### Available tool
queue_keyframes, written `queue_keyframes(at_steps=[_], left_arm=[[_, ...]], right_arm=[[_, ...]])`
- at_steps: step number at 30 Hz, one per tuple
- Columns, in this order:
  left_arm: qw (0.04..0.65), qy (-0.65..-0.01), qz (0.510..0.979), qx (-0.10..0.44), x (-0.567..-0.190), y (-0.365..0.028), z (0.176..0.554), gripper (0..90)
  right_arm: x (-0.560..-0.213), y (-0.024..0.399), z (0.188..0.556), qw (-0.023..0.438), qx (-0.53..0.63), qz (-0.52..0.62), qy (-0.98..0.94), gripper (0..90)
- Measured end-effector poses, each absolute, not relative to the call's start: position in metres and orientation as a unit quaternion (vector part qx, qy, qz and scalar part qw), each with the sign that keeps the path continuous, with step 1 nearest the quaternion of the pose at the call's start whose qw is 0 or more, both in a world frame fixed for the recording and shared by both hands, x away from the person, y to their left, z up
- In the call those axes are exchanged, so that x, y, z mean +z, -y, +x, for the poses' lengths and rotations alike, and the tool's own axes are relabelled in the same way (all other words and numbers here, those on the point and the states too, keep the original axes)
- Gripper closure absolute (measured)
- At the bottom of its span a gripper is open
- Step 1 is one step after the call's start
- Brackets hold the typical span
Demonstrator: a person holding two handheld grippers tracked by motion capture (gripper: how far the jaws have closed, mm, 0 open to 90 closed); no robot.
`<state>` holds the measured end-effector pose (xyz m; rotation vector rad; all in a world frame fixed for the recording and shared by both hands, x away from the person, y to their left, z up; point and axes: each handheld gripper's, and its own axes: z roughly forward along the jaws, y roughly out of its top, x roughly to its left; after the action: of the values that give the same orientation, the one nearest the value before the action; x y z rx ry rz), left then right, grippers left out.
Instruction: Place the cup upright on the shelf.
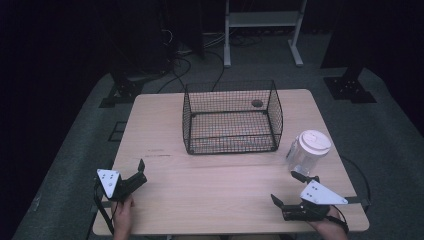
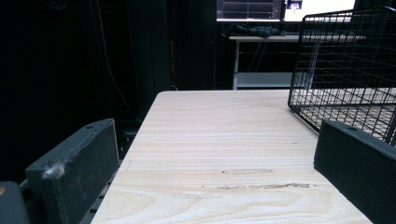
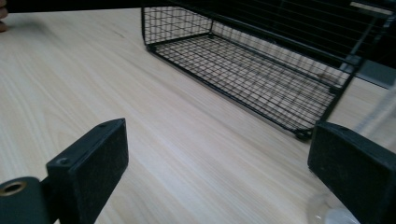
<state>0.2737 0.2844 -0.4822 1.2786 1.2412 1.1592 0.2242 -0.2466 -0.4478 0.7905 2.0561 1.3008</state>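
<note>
A black wire basket [image 1: 231,117] stands empty at the back middle of the wooden table [image 1: 220,185]. To its right sits a clear plastic jar [image 1: 307,152] with a white lid. My left gripper [image 1: 142,172] rests at the table's front left, open, with only bare wood between its jaws [image 2: 215,158]; the basket [image 2: 345,70] lies ahead to its right. At the front right, just in front of the jar, my right gripper [image 1: 285,187] is open with nothing in it [image 3: 219,172]. It faces the basket [image 3: 247,70], and the jar's edge [image 3: 327,210] shows by its right jaw.
A small dark round hole [image 1: 257,103] marks the tabletop behind the basket. Beyond the table stand a white frame [image 1: 262,30], black stands and floor cables [image 1: 175,70]. Bare wood stretches between the two grippers.
</note>
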Motion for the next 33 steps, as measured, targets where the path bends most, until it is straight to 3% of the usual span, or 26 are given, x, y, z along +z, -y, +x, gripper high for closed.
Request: queue_keyframes(at_steps=[22,33], left_arm=[[0.487,-0.511,0.525,0.476,-0.482,-0.285,0.274,0.0],[0.487,-0.51,0.525,0.476,-0.482,-0.285,0.273,0.0]], right_arm=[[-0.431,0.3,0.222,0.36,0.473,0.348,-0.725,2.7],[-0.423,0.322,0.238,0.407,0.463,0.367,-0.697,1.9]])
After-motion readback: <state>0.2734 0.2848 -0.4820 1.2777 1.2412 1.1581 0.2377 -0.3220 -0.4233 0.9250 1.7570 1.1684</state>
